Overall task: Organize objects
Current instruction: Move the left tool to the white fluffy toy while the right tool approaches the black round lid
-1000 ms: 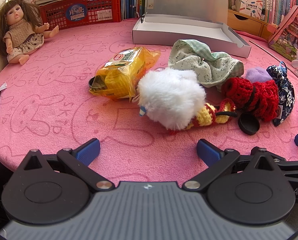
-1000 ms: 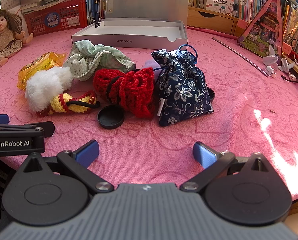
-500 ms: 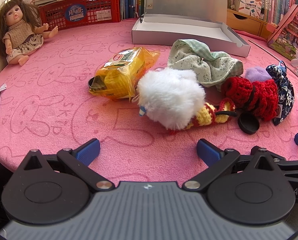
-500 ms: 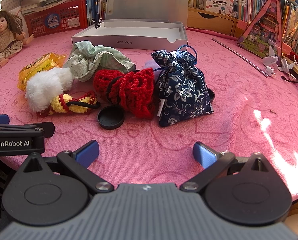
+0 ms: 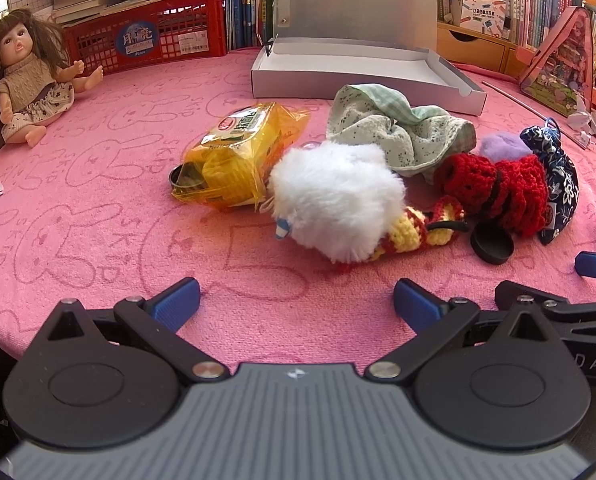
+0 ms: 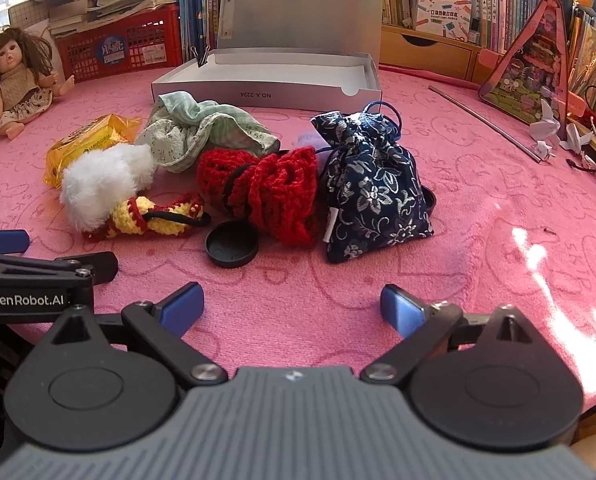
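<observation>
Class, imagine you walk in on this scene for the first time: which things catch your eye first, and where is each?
The fluffy white pompom stands out mid-table on the pink cloth, beside a yellow packet. To its right lie a red crocheted pouch and, touching it, a navy floral drawstring bag. Behind them an open grey box waits, a doll sits far left, and both hand-held grippers hang open and empty.

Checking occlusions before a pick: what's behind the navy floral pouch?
Behind the navy floral pouch, a purple fluffy thing peeks out beside the red crochet piece. A dark round rim shows at its right edge; the rest is covered.
</observation>
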`<state>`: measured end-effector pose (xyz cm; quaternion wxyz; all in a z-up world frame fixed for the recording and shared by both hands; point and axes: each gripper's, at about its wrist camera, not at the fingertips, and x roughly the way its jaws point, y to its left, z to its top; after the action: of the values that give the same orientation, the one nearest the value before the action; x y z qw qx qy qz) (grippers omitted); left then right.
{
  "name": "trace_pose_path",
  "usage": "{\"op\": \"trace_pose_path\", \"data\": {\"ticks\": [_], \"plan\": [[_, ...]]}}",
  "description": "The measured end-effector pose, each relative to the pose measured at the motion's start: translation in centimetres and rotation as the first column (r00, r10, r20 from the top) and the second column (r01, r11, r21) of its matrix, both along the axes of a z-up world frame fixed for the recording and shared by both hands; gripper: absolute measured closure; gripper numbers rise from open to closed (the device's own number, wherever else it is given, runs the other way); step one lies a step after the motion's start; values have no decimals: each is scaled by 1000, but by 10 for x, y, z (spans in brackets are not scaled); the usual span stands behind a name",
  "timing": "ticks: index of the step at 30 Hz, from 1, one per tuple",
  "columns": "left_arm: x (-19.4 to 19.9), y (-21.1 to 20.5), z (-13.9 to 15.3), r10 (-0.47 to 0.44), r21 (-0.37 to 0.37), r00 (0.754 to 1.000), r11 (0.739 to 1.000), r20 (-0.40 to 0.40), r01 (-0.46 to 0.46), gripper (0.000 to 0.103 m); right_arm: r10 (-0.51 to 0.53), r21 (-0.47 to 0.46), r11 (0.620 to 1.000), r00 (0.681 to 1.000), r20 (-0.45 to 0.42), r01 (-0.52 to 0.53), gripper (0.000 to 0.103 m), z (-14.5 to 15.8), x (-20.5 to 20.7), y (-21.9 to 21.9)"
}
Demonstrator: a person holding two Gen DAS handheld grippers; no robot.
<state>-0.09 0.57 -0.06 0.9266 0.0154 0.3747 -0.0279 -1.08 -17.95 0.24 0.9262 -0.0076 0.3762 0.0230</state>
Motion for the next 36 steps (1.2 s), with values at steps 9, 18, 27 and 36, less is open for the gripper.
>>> {"op": "trace_pose_path", "data": {"ticks": [9, 18, 27, 36], "plan": [[-4, 10, 12, -35, -74, 997, 996, 69, 40, 0, 11, 20, 1000, 998, 55, -12, 21, 9, -3, 0], [2, 11, 28, -52, -113, 992, 991, 114, 65, 0, 57, 21, 998, 997, 53, -58, 43, 8, -1, 8], [18, 7, 29, -84, -83, 989, 992, 119, 94, 13, 93, 7, 996, 994, 54, -94, 52, 5, 8, 20], [29, 2, 24, -103, -96, 989, 989, 104, 113, 29, 98, -13, 995, 993, 68, -97, 62, 4, 11, 24]]}}
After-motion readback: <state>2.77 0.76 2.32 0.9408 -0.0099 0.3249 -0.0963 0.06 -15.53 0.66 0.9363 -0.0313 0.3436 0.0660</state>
